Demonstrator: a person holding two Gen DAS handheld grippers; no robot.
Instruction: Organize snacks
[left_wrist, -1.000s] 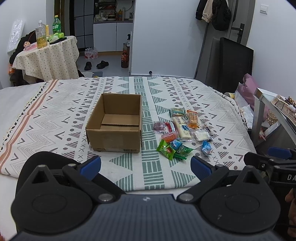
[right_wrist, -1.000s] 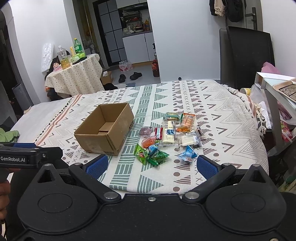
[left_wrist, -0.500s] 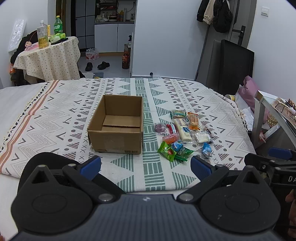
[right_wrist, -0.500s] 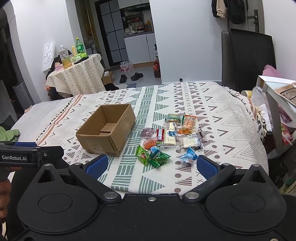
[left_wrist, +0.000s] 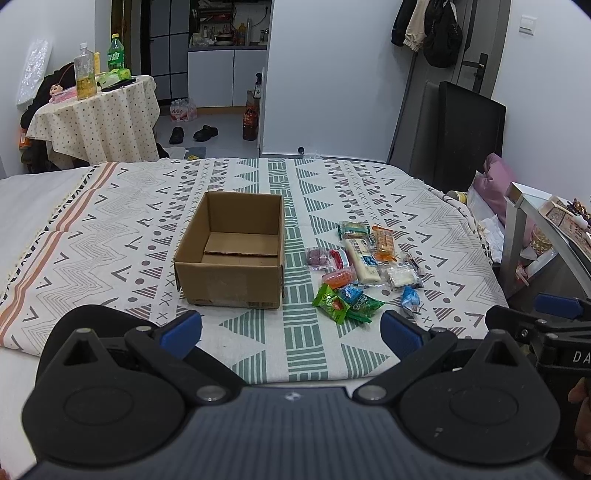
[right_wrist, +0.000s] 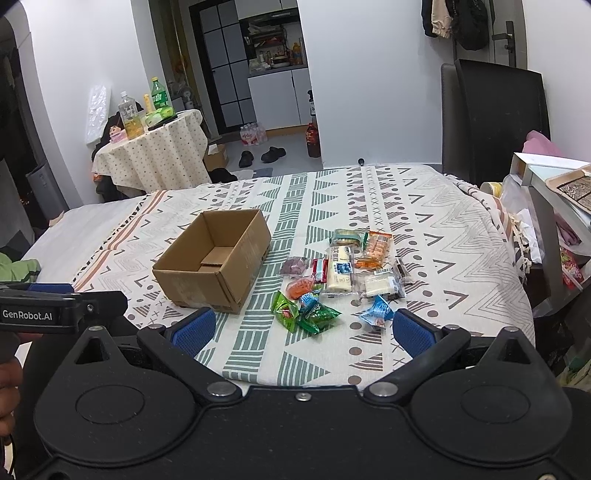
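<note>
An empty brown cardboard box (left_wrist: 231, 254) (right_wrist: 214, 262) sits on a patterned cloth over a bed. To its right lies a cluster of several wrapped snacks (left_wrist: 364, 266) (right_wrist: 340, 277): green packets (left_wrist: 332, 301) (right_wrist: 314, 314), a long white bar (left_wrist: 362, 260), an orange pack (right_wrist: 375, 249), a small blue packet (right_wrist: 378, 310). My left gripper (left_wrist: 291, 330) hangs open at the near edge of the bed, nothing between its blue pads. My right gripper (right_wrist: 303, 330) is open too, just short of the green packets, holding nothing.
A round table (left_wrist: 99, 114) with bottles stands at the far left. A black panel (left_wrist: 469, 140) leans against the wall at the back right. A glass side table (right_wrist: 554, 199) with clutter crowds the bed's right edge. The patterned cloth (left_wrist: 110, 229) lies bare left of the box.
Both grippers have edged slightly toward the bed, so the box and snacks sit a little nearer in view. Both stay open and empty.
</note>
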